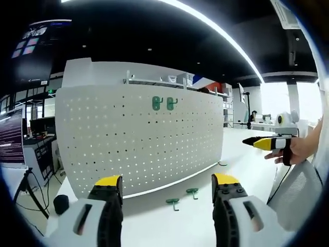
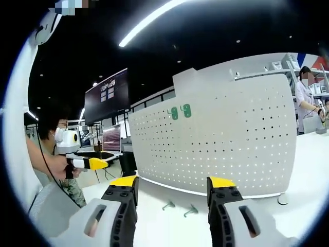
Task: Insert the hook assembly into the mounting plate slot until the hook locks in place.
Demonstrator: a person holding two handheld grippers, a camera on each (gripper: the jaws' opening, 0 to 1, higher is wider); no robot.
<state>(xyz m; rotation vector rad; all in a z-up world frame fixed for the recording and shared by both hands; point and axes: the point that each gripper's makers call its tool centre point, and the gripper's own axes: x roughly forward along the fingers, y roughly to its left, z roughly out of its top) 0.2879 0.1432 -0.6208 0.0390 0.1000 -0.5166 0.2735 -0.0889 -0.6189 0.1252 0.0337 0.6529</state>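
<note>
Grippers (image 1: 167,193) agape — white table (image 1: 154,221), pegboard (image 1: 139,136).

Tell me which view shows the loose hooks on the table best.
The left gripper view: the two loose hooks lie green and distinct on the table before the pegboard. The right gripper view shows the same hooks smaller and greyer, between its own jaws.

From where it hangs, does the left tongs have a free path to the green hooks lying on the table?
Probably yes: the left tongs stand open and empty, and the two loose hooks lie on bare table just ahead, before the pegboard.
</note>
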